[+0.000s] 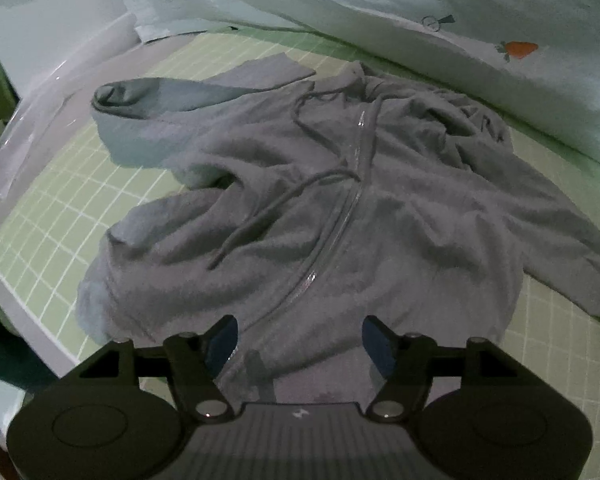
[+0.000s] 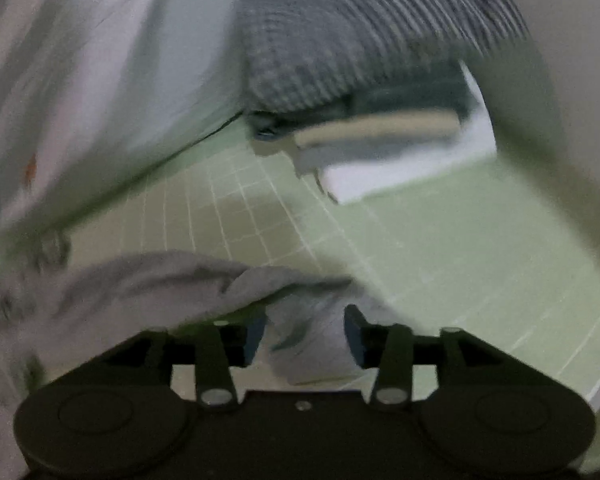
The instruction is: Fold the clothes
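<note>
Your grey zip hoodie [image 1: 340, 208] lies rumpled, zipper up, filling mid-frame on the green grid mat [image 1: 60, 216]; left hand-held gripper [image 1: 300, 344] spread above its hem, right hand-held gripper [image 2: 305, 334] spread around a sleeve fold

grey hoodie [image 1: 380, 216], pale green mat [image 1: 60, 216] with white grid, white sheet [image 1: 480, 40] with orange carrot print [image 1: 520, 50], grey-striped fabric [image 2: 360, 32], black grippers
</note>
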A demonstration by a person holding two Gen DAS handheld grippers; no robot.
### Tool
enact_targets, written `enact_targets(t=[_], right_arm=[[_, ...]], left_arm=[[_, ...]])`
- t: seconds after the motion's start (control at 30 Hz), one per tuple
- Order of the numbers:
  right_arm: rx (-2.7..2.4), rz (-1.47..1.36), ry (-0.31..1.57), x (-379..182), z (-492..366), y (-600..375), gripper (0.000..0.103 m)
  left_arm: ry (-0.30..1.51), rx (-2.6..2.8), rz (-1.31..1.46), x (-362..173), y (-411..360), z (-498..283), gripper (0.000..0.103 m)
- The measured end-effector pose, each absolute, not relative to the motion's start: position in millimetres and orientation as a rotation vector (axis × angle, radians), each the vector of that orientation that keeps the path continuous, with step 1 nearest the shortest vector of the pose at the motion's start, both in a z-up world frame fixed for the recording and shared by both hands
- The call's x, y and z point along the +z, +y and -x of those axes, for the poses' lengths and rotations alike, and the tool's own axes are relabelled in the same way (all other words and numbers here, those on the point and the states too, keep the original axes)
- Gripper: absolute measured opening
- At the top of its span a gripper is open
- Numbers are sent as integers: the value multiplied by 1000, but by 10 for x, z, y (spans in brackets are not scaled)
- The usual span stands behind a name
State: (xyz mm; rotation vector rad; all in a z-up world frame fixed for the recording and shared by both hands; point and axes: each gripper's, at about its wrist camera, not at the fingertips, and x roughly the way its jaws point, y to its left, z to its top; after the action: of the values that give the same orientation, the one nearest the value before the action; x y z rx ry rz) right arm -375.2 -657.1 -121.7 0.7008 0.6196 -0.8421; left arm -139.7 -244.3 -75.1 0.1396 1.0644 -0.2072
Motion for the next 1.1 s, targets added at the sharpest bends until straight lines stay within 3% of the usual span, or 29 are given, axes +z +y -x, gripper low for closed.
enact_targets(t=[0.23, 0.37, 0.4, 0.43, 0.5, 0.57, 0.77, 0.87, 0.97, 1.0, 1.03, 1.1], right_arm=[[-845, -1102, 423, -1546, 3644, -6874, 54], [-957, -1211, 414, -1726, 3550, -7117, 52], [-979, -1230, 423, -1767, 3535, -7162, 41], [-990, -1235, 434, -1794, 3500, -7194, 24], [-973, -1208, 444, -1789, 3454, -7238, 4], [-934, -1130, 403, -1634, 3458, -7224, 3], [-838, -784, 233, -945, 3689, -6796, 3], [-891, -829, 351, -1247, 3756, -6694, 4], [-944, -956, 472, -1635, 3852, -6665, 12], [-956, -1004, 485, -1741, 3902, -6659, 19], [-968, -1023, 493, -1805, 3943, -6650, 33], [-991, -1002, 485, -1817, 3989, -6638, 44]], left_arm=[[1075, -194, -157, -752, -2552, 1480, 70], [1066, -192, -163, -721, -2586, 1515, 70], [1065, -189, -163, -719, -2599, 1520, 70], [1064, -188, -163, -718, -2604, 1524, 70], [1063, -184, -161, -716, -2594, 1525, 70], [1062, -180, -157, -712, -2586, 1522, 70], [1064, -163, -142, -711, -2538, 1501, 70], [1072, -161, -133, -730, -2523, 1481, 70], [1072, -168, -141, -731, -2546, 1470, 71], [1071, -172, -146, -730, -2560, 1468, 71], [1073, -180, -154, -735, -2578, 1471, 72], [1076, -196, -169, -745, -2612, 1479, 72]])
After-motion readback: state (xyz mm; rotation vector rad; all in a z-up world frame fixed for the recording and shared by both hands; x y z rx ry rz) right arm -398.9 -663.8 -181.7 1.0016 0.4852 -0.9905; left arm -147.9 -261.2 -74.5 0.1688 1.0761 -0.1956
